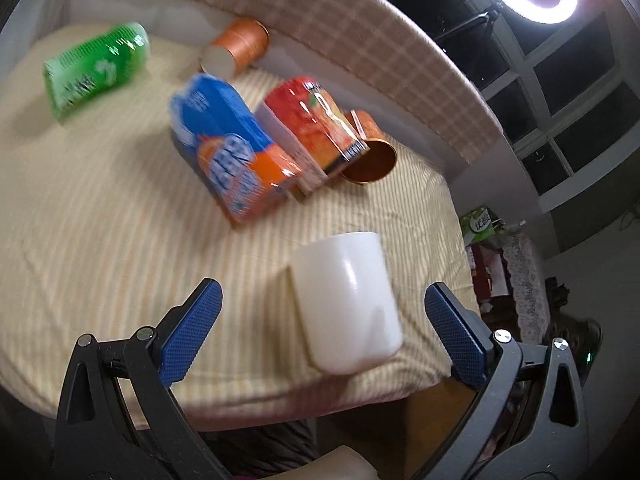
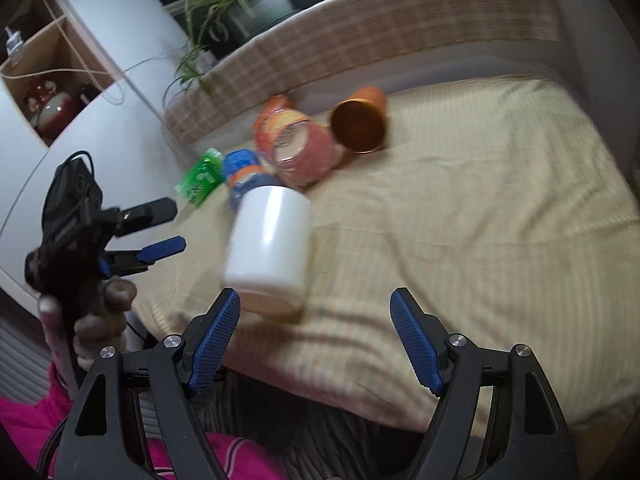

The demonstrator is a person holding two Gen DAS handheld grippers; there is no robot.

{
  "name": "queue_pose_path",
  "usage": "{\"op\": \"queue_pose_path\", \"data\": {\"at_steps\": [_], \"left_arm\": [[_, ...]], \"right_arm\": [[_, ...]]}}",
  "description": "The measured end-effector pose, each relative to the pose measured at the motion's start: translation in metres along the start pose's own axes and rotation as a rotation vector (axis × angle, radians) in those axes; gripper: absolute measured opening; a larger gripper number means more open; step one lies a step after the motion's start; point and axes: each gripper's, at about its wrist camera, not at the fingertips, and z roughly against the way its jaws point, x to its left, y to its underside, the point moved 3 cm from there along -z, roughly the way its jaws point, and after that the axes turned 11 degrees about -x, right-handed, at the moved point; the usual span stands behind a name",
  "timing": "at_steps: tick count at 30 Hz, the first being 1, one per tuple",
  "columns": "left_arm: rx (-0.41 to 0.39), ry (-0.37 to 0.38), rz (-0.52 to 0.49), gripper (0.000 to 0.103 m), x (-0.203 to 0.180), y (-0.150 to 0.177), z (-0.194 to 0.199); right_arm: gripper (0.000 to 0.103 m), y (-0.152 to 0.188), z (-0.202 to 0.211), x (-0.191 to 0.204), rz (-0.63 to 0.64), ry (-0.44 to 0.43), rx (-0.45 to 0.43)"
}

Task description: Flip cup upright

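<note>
My left gripper (image 1: 320,320) and right gripper (image 2: 316,332) are both spread; I'd centre the cup (image 1: 346,300), lower middle, before pinching its sides squarely.

Print on the blue carton (image 1: 232,148) and green pack (image 1: 96,66) is smeared, unreadable; red carton (image 1: 316,120) half-hides the copper cup (image 1: 370,156).

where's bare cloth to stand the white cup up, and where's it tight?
Free: striped cloth right of the white cup and in front of the orange cup; also the patch between the green pack and the left claw. Crowded: the middle, where the blue carton and red carton crowd the orange cup.
</note>
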Motion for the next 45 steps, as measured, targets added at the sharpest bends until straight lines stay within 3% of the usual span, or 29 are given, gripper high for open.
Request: {"op": "queue_pose_path", "data": {"at_steps": [10,16,21,45], "left_arm": [[0.099,0.0,0.083,0.085,-0.007,0.01,-0.052],[0.106,-0.008,0.078,0.085,-0.009,0.01,-0.063],[0.128,-0.009,0.065,0.077,-0.009,0.012,-0.074],[-0.086,-0.113,-0.287,0.076,-0.048,0.003,-0.039]], "right_arm": [[0.077,0.006,0.024,-0.015,0.036,0.068,-0.047],[0.077,0.007,0.025,-0.024,0.038,0.089,-0.047],[0.077,0.009,0.023,-0.032,0.014,0.106,-0.046],[0.077,0.012,0.013,-0.028,0.01,0.121,-0.035]]}}
